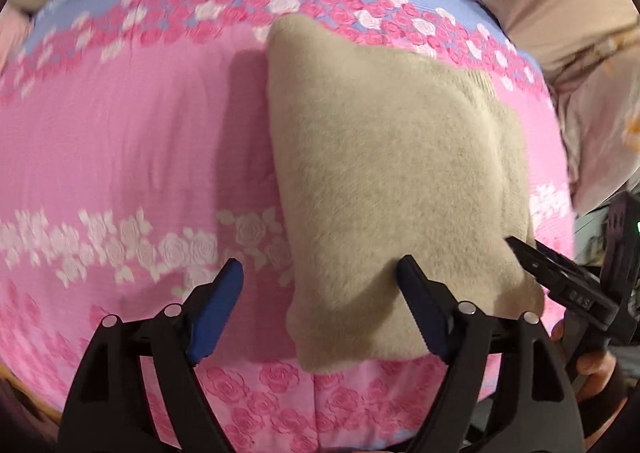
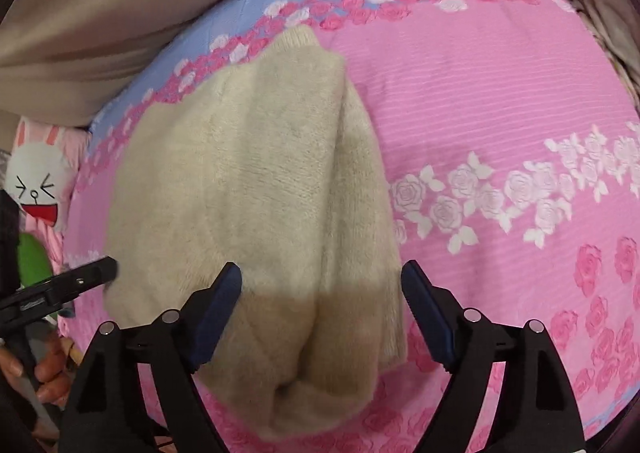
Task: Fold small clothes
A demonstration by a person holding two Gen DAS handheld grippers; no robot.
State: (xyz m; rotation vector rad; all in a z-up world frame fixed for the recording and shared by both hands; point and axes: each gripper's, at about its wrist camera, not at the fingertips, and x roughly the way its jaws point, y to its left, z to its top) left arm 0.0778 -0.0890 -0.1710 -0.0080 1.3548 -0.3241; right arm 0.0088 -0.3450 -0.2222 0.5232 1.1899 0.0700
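Observation:
A beige fluffy garment [image 1: 392,181] lies folded into a thick pad on a pink rose-patterned bedspread [image 1: 120,141]. My left gripper [image 1: 320,267] hovers open over the garment's near left edge; its right finger is above the fabric and its left finger above the bedspread. In the right wrist view the same garment [image 2: 248,189] shows a fold ridge running toward me. My right gripper [image 2: 320,271] stands open, straddling its near end from above without pinching it. Each view catches the other gripper at the garment's side: the right gripper [image 1: 560,281] and the left gripper [image 2: 80,277].
Beige bedding [image 2: 100,21] bunches along the far side of the bedspread [image 2: 500,101]. A cartoon rabbit cushion [image 2: 34,181] and a green object [image 2: 32,261] sit off the left edge. A person's hand [image 2: 48,373] holds the left gripper's handle.

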